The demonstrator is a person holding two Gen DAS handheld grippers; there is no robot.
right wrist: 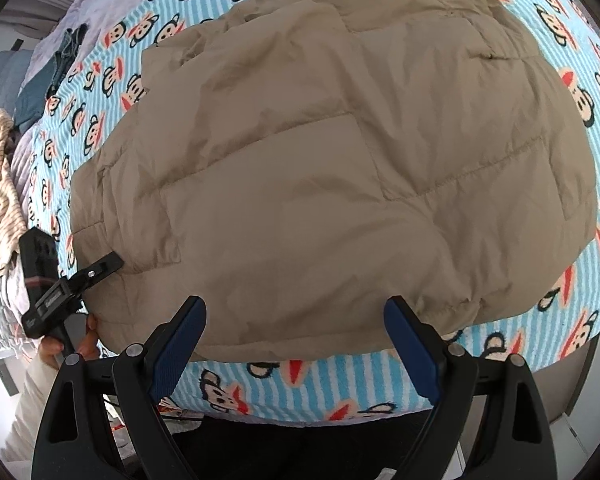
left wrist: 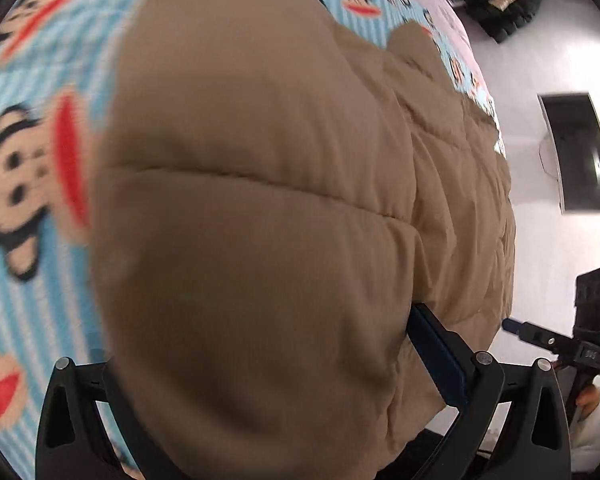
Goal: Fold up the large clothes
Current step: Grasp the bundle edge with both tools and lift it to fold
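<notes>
Jacket [right wrist: 320, 168]: lying flat on blanket [right wrist: 300, 380], long axis running left-right ahead of right gripper.
Right gripper [right wrist: 296, 344]: hovering wide, empty, at near hem.
Left gripper [right wrist: 100, 268]: gripping jacket's left edge.

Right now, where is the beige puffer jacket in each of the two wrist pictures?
Left wrist view: the beige puffer jacket fills the middle, very close, with its near fold between the left gripper's fingers.
Right wrist view: the jacket lies spread across the middle, beyond the open right gripper.
Shared landmark: the blue striped monkey-print blanket under the jacket, at the left edge in the left wrist view.
</notes>
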